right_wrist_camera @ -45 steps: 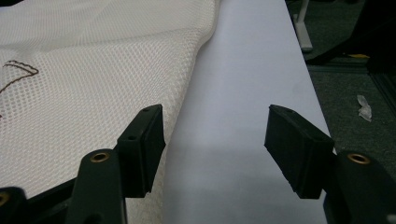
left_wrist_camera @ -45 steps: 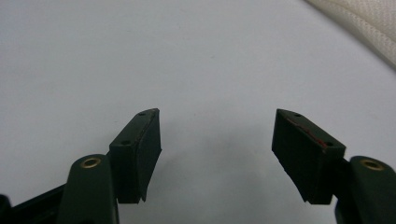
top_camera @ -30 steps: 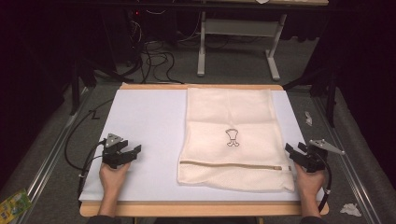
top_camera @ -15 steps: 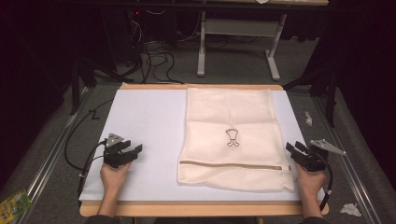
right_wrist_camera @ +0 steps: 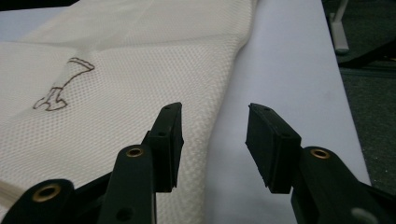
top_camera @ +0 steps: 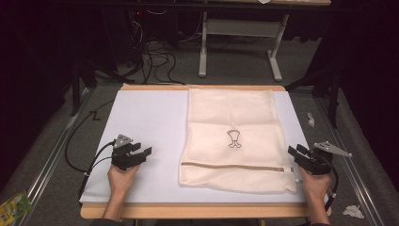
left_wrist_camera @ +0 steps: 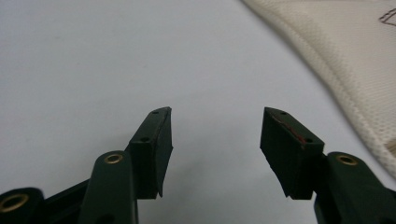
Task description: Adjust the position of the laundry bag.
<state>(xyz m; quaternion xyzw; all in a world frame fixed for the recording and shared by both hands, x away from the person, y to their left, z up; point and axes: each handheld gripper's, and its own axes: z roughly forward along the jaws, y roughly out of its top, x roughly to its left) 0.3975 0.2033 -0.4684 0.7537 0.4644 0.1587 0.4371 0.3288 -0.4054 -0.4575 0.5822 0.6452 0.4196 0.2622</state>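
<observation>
Right gripper (top_camera: pixel 297 157) narrower — mesh bag (top_camera: pixel 235 136) flat

Wooden-edged counter (top_camera: pixel 202 210) under a pale lavender sheet (top_camera: pixel 141 117) covering nearly the whole top, a strip of bare wood showing along the near and far edges. Spread flat on the sheet's right half, a cream mesh laundry bag (top_camera: pixel 235 117) with a small dark emblem (top_camera: pixel 234 139) at its middle and a zip line (top_camera: pixel 235 165) running across near its front edge; right side of the bag close to the sheet's right border, left half of the sheet bare. Seen close in the right gripper view, the bag's woven mesh (right_wrist_camera: pixel 116 93) lying smooth against the sheet (right_wrist_camera: pixel 289 70).
</observation>
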